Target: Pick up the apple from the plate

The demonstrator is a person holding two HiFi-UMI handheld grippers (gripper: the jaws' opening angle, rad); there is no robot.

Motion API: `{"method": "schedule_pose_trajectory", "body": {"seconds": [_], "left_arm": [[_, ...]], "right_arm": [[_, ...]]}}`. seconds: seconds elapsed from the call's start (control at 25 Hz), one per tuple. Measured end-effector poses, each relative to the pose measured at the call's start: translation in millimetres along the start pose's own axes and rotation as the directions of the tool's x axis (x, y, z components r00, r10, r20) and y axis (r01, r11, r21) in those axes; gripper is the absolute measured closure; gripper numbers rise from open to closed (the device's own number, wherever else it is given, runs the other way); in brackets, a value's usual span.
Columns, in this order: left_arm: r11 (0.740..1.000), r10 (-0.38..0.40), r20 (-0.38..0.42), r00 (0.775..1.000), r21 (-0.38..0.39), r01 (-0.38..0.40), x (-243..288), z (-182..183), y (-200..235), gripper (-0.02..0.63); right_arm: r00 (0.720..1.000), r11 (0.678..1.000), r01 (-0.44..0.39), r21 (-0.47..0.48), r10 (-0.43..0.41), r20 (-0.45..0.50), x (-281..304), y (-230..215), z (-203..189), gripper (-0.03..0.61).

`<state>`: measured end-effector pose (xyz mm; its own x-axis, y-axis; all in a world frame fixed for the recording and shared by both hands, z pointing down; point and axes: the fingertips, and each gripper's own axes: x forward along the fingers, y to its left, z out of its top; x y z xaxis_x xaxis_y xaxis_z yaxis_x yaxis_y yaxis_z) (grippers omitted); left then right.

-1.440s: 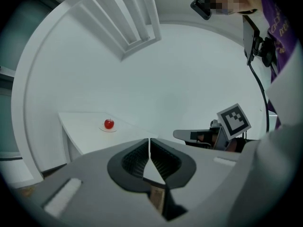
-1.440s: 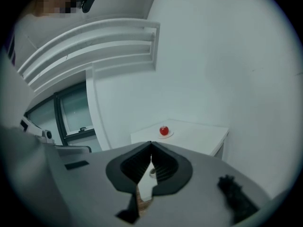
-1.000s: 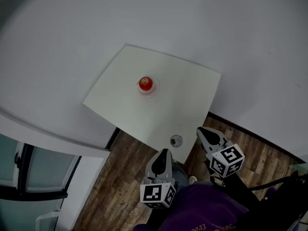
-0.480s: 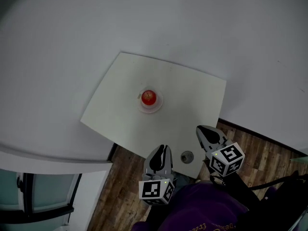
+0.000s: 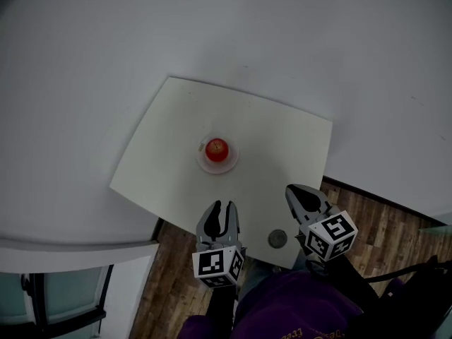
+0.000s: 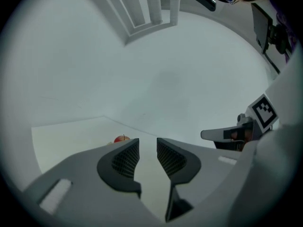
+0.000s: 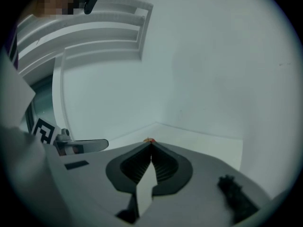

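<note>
A red apple (image 5: 217, 148) sits on a small pale plate (image 5: 219, 164) in the middle of a white square table (image 5: 169, 140). My left gripper (image 5: 223, 205) hovers over the table's near edge, just short of the plate, and its jaws are opening with nothing between them. In the left gripper view the apple (image 6: 121, 138) peeks over the left jaw, ahead of the gripper (image 6: 147, 142). My right gripper (image 5: 292, 190) is shut and empty, to the right of the plate and well apart from it. The apple's top (image 7: 149, 140) barely shows above that gripper's closed tips (image 7: 151, 145).
A small grey round object (image 5: 277, 239) lies on the table near its front edge, between the two grippers. White walls enclose the table on the far side and left. Wood floor (image 5: 381, 224) runs to the right of the table.
Both grippers have advanced toward the table, the left from over the floor to the table's near edge. The left jaws, shut before, now stand apart.
</note>
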<state>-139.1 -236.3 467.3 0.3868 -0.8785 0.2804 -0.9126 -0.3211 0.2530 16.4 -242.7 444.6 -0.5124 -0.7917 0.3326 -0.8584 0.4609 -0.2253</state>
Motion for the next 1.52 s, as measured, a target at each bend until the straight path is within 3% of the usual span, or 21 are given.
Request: {"method": "schedule_pose_trajectory", "body": {"seconds": [0.48,0.76,1.52], "left_arm": [[0.996,0.089,-0.025,0.996,-0.006,-0.090,53.7,-6.9,22.5,0.416],[0.994,0.112,-0.050,0.992,-0.001,-0.112,86.7,-14.6,41.7,0.324],[0.990,0.136,-0.151,0.979,-0.003,-0.138,161.8,-40.8,85.1,0.267]], "right_arm": [[0.998,0.998,-0.064,-0.021,0.063,-0.028,17.0,-11.9,9.4,0.567],[0.994,0.995,-0.093,-0.023,0.092,-0.050,35.5,-15.1,8.0,0.568],[0.992,0.997,-0.081,-0.011,0.080,-0.093,68.2,-33.5,4.5,0.568]]}}
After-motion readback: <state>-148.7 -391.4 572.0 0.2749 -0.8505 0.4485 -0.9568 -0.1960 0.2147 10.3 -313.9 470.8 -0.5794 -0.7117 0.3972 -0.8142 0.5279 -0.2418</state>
